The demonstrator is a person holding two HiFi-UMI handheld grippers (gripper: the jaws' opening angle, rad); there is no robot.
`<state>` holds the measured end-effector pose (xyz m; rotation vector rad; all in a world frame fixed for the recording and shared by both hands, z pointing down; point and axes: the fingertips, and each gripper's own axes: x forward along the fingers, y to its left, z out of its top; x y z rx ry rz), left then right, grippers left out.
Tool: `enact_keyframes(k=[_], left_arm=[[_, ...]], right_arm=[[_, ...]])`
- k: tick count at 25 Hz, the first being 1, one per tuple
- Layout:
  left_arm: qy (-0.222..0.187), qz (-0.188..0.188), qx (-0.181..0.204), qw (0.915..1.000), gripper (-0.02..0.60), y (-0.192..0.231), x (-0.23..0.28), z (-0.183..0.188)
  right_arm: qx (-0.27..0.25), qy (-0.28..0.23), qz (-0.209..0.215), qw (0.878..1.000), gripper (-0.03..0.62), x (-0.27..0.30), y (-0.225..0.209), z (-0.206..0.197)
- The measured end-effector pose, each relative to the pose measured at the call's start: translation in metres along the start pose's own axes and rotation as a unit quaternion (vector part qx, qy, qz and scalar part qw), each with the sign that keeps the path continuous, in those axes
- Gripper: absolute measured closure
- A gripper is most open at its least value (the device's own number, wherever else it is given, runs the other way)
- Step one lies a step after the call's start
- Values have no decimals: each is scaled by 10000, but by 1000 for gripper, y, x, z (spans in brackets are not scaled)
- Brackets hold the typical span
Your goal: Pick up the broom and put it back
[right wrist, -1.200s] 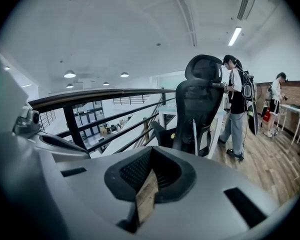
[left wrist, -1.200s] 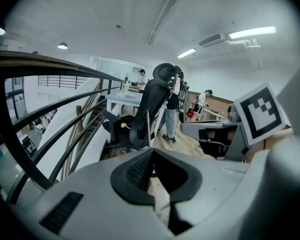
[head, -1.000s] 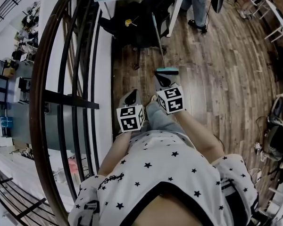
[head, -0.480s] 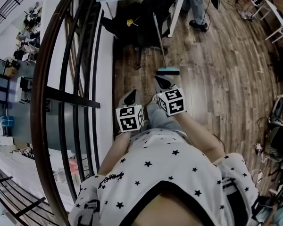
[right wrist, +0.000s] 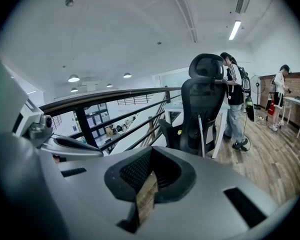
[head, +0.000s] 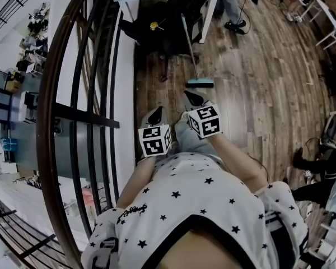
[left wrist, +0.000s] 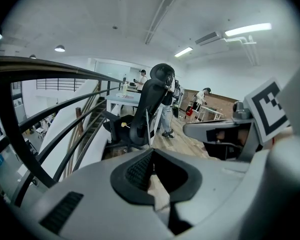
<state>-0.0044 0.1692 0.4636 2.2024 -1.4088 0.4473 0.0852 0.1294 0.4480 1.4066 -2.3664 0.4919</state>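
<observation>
Head view, broom: The broom stands in the upper middle of the frame. Its head is on the wooden floor and its handle leans on the black chair, I think to keep it upright. It is not picked up yet.
Head view, hands: My left gripper and right gripper are side by side at the centre, close to my chest. They point a little downward and are well apart from the broom.
Left gripper view: My fingers are clenched together and empty. The handle is a thin pale line beside the chair, at the centre.
Right gripper view: My fingers are clenched too, with nothing grasped. The handle shows right of centre.
</observation>
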Motion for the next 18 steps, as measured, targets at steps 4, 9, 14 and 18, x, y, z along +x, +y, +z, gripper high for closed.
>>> enact_keyframes(k=[4, 9, 14, 18], left_arm=[[-3, 1, 9, 10000, 571, 1, 0, 0], [6, 5, 0, 10000, 571, 1, 1, 1], [10, 11, -7, 10000, 571, 1, 3, 1], [5, 15, -24, 10000, 571, 2, 4, 2]], right_arm=[[39, -18, 16, 10000, 601, 1, 1, 0], [44, -22, 18, 10000, 602, 2, 1, 1], [76, -40, -1, 10000, 602, 3, -2, 2], [103, -80, 15, 9999, 602, 4, -1, 4]])
